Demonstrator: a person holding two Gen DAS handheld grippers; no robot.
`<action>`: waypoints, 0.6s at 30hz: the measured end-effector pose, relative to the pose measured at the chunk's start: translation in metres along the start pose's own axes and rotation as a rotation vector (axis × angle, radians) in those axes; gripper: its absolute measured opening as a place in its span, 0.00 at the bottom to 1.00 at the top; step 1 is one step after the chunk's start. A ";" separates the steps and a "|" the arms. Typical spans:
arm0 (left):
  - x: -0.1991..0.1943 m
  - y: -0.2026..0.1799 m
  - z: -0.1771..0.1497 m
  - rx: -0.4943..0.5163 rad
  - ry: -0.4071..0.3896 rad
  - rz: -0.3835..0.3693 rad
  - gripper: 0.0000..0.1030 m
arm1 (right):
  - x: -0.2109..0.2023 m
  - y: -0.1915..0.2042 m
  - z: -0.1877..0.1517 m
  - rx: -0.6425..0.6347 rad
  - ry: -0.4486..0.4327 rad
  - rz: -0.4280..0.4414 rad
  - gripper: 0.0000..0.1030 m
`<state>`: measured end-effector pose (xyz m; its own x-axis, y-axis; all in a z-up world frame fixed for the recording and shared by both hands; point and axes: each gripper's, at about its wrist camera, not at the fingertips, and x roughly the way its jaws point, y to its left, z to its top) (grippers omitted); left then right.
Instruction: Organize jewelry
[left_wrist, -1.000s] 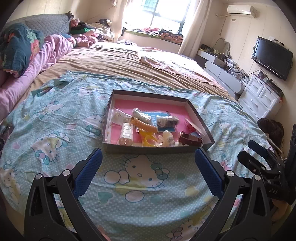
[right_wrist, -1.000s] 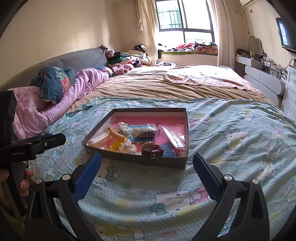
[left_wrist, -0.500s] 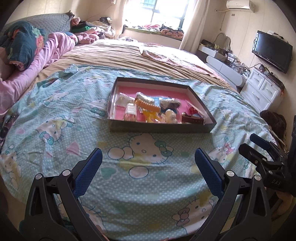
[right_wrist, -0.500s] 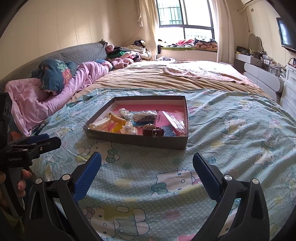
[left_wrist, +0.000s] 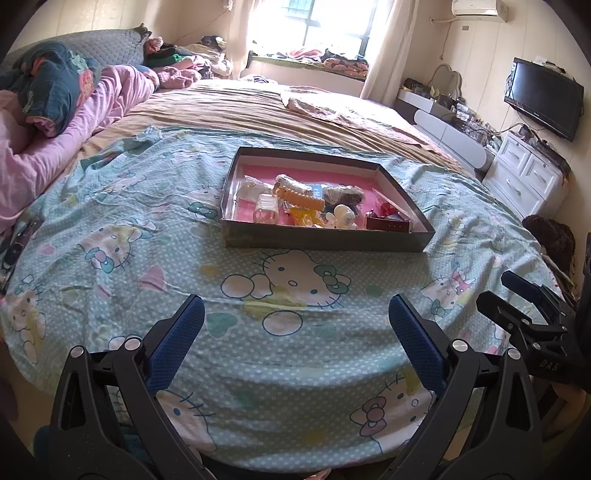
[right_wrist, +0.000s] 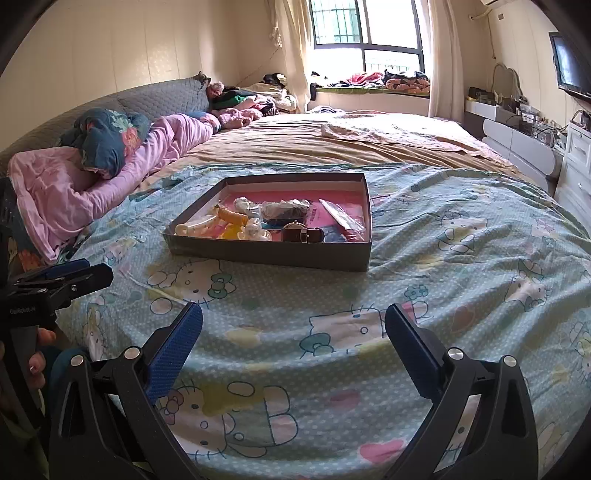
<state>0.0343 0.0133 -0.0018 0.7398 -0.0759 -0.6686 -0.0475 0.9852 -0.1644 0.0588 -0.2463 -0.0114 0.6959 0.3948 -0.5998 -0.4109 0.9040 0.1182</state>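
Note:
A shallow grey box with a pink floor lies on the Hello Kitty sheet. It holds several pieces: an orange bead bracelet, a brown strap watch, a yellow ring piece, small clear bags. My left gripper is open and empty, well back from the box near the bed's front edge. My right gripper is open and empty, equally far back. Each gripper shows at the edge of the other's view.
The patterned sheet covers the near half of a large bed. Pink bedding and a dark floral pillow lie at the left. A white dresser and a TV stand at the right.
Both grippers have pulled back from the box, which now looks smaller and farther away. Both stay open and empty.

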 end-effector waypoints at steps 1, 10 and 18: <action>0.000 -0.001 0.000 0.001 0.000 0.001 0.91 | 0.000 0.000 0.000 0.001 0.002 0.001 0.96; 0.000 -0.001 -0.001 0.002 0.001 0.001 0.91 | 0.000 0.001 0.001 0.000 0.001 0.001 0.96; -0.002 -0.005 -0.002 0.005 -0.002 0.004 0.91 | 0.000 0.000 0.001 -0.001 0.001 0.001 0.96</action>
<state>0.0314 0.0084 -0.0012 0.7409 -0.0713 -0.6679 -0.0477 0.9863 -0.1581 0.0591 -0.2458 -0.0102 0.6952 0.3952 -0.6004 -0.4119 0.9036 0.1178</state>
